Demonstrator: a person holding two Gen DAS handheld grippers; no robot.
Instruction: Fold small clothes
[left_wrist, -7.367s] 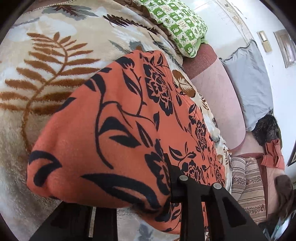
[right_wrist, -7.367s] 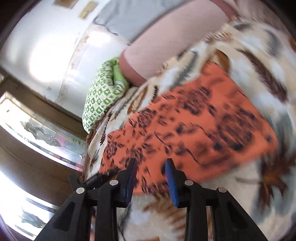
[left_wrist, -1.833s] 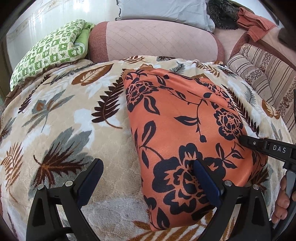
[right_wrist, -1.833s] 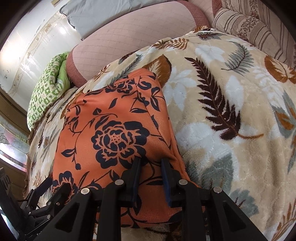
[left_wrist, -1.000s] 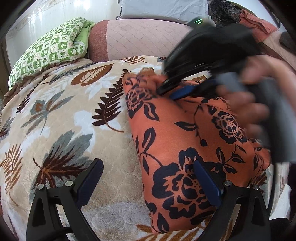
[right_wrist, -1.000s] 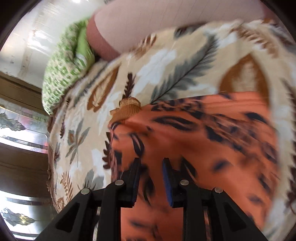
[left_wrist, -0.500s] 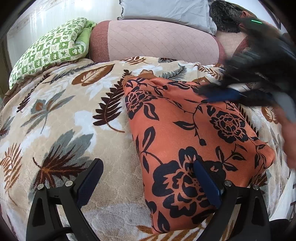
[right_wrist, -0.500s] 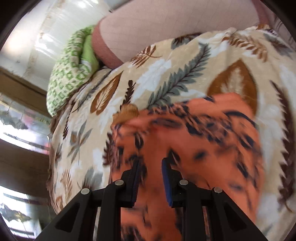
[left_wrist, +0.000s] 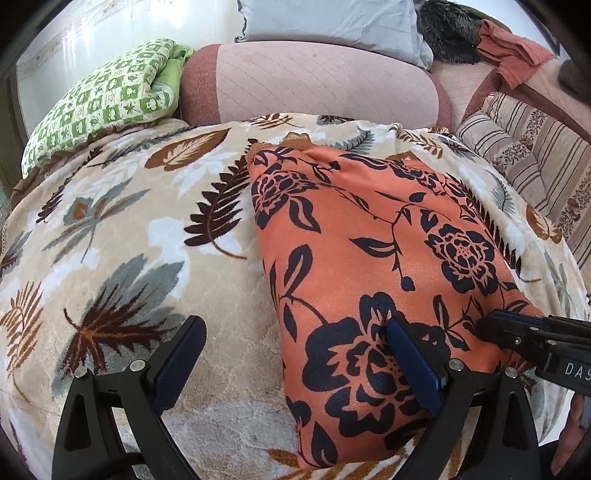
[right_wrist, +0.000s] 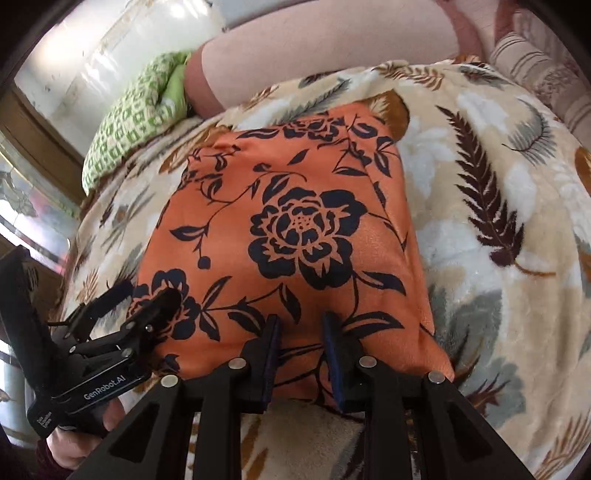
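An orange garment with black flowers (left_wrist: 362, 266) lies folded flat on a leaf-print blanket (left_wrist: 122, 236). My left gripper (left_wrist: 295, 354) is wide open over the garment's near left edge; its right finger (left_wrist: 413, 365) rests on the cloth, its left finger (left_wrist: 177, 358) over the blanket. In the right wrist view the garment (right_wrist: 291, 240) fills the middle. My right gripper (right_wrist: 299, 354) stands at its near edge with a narrow gap between the jaws, holding nothing. The left gripper (right_wrist: 122, 306) shows at the garment's near left corner, and the right gripper (left_wrist: 517, 332) at the near right corner.
A green checked pillow (left_wrist: 107, 99), a pink bolster (left_wrist: 317, 85) and a grey pillow (left_wrist: 332, 22) lie at the bed's far side. Striped cushions (left_wrist: 535, 147) and loose clothes (left_wrist: 513, 55) are at the far right. A window (right_wrist: 22, 206) is on the left.
My right gripper swept over the garment's far end and has come back to its near right edge. The left gripper has stayed open in place. The garment lies flatter.
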